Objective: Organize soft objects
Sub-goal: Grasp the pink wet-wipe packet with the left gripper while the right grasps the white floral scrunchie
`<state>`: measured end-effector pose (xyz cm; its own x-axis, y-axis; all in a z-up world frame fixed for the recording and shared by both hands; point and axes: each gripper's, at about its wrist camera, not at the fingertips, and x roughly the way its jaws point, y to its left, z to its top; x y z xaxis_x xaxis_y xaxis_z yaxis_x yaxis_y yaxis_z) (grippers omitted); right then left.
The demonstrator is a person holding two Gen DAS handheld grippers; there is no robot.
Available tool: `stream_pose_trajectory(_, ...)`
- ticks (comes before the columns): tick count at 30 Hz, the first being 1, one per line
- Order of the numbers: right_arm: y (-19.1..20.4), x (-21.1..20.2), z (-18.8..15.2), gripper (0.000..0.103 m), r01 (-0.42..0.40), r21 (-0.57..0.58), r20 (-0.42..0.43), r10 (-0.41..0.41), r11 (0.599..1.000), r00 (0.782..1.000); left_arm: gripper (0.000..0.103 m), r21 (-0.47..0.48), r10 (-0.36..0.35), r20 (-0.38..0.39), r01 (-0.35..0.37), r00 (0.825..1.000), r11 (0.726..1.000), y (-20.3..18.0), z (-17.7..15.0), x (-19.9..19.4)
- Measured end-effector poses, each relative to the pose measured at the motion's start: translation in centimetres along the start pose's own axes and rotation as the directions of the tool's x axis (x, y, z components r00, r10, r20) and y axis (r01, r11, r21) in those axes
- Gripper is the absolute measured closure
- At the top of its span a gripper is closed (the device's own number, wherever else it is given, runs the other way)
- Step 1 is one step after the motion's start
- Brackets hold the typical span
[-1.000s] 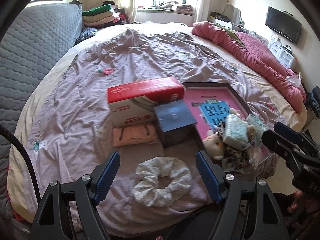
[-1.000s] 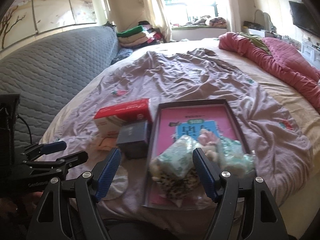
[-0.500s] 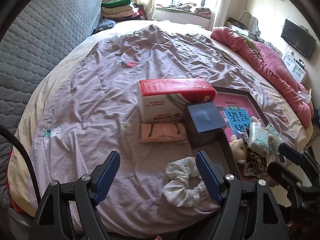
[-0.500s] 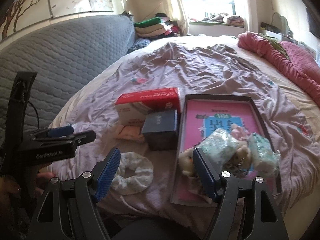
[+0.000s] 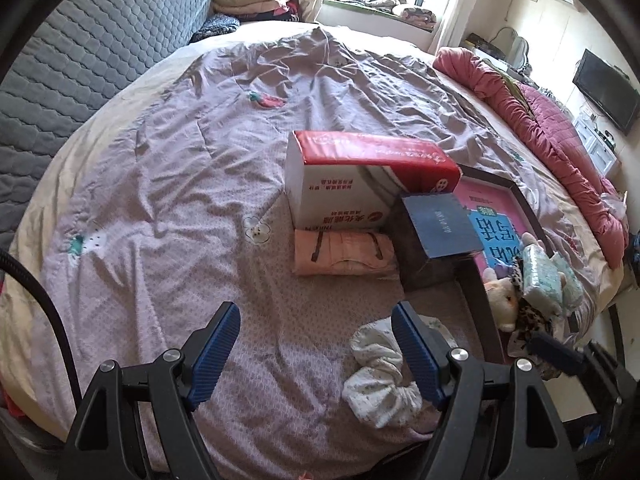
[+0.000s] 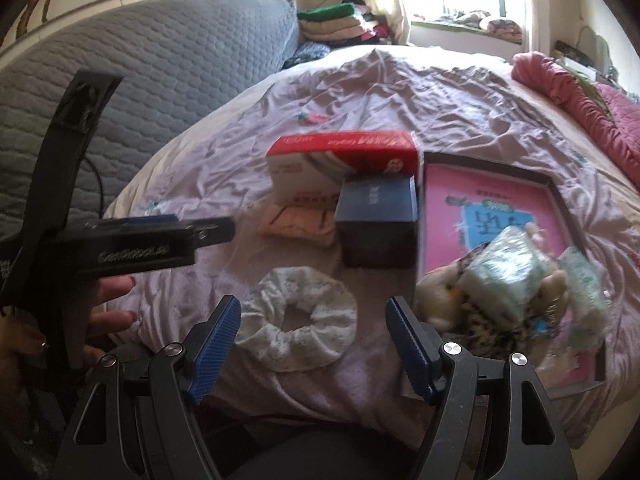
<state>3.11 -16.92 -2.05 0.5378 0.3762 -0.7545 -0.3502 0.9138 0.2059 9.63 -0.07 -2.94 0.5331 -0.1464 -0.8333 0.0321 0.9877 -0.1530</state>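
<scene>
Behind the left gripper (image 5: 316,344), jaws spread empty, half-hidden white scrunchie (image 5: 380,376).

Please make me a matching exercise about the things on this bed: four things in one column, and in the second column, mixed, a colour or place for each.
Things:
1. scrunchie
2. tissue box
3. folded cloth
4. plush toy

Descriptions:
A. red top, white sides
B. inside the dark-rimmed tray with the pink bottom
C. white, ring-shaped, nearest the cameras
D. peach, lying in front of the red and white box

Pairs: 1-C, 2-A, 3-D, 4-B
</scene>
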Motion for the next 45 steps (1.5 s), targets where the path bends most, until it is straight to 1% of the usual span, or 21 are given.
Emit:
stream_pose_trajectory(6,1.1,2.6,-0.5,0.027,-0.018,-0.035,-0.049,0.017,0.999,0.999,0.026,-0.030,-0.030,-0.031,0.029,0.999,0.999,1.5,0.6,2.4)
stream_pose_trajectory(10,1.4,4.3,-0.7,0.027,-0.025,-0.045,-0.092,0.021,0.999,0.996,0.026,-0.028,-0.043,-0.037,0.042,0.998,0.999,2.4,1.0,3.5)
stream_pose_trajectory(13,1.8,5.6,-0.8,0.027,-0.031,-0.062,-0.125,0.023,0.998,0.992,0.026,-0.024,-0.071,-0.047,0.070,0.996,0.997,2.7,1.5,4.6)
stream_pose_trajectory(15,2.0,6.5,-0.8,0.026,-0.021,-0.081,-0.142,0.010,0.997,0.990,0.026,-0.030,-0.097,-0.056,0.095,0.994,0.995,2.9,1.8,5.3)
stream_pose_trajectory(17,2.2,7.3,-0.7,0.026,0.001,-0.092,-0.146,-0.014,0.996,0.989,0.026,-0.035,-0.103,-0.062,0.101,0.993,0.994,3.2,2.2,5.9)
stream_pose_trajectory(20,1.8,8.1,-0.5,0.026,0.010,-0.088,-0.150,-0.024,0.996,0.988,0.026,-0.036,-0.106,-0.066,0.104,0.992,0.994,3.5,2.7,6.9)
stream_pose_trajectory(24,1.3,9.1,-0.3,0.026,0.009,-0.074,-0.168,-0.022,0.997,0.986,0.026,-0.048,-0.152,-0.081,0.148,0.985,0.988,3.7,3.3,8.2)
stream_pose_trajectory(27,1.3,9.9,-0.2,0.026,0.004,-0.074,-0.186,-0.017,0.997,0.982,0.026,-0.035,-0.165,-0.101,0.162,0.981,0.986,3.0,3.5,9.2)
stream_pose_trajectory(30,1.2,10.7,-0.2,0.025,0.004,-0.075,-0.209,-0.019,0.997,0.978,0.026,-0.023,-0.175,-0.124,0.173,0.977,0.985,2.3,3.5,10.3)
stream_pose_trajectory(32,1.3,11.2,0.1,0.022,0.003,-0.079,-0.220,-0.021,0.997,0.975,0.026,-0.017,-0.181,-0.136,0.180,0.974,0.984,1.8,3.5,11.0)
stream_pose_trajectory(40,0.6,12.9,0.7,0.021,-0.005,-0.067,-0.250,-0.012,0.998,0.968,0.026,0.001,-0.172,-0.127,0.174,0.977,0.985,0.6,3.6,11.9)
stream_pose_trajectory(42,0.3,13.3,1.0,0.021,-0.008,-0.064,-0.254,-0.009,0.998,0.967,0.026,0.011,-0.161,-0.125,0.163,0.979,0.987,0.4,3.5,12.0)
stream_pose_trajectory(44,0.3,13.4,1.1,0.021,-0.015,-0.066,-0.252,-0.002,0.998,0.968,0.029,0.022,-0.152,-0.122,0.156,0.981,0.988,0.2,3.4,12.0)
stream_pose_trajectory(45,0.2,13.4,1.2,0.023,-0.022,-0.061,-0.250,0.006,0.998,0.968,0.033,0.027,-0.151,-0.119,0.156,0.981,0.987,0.2,3.4,12.0)
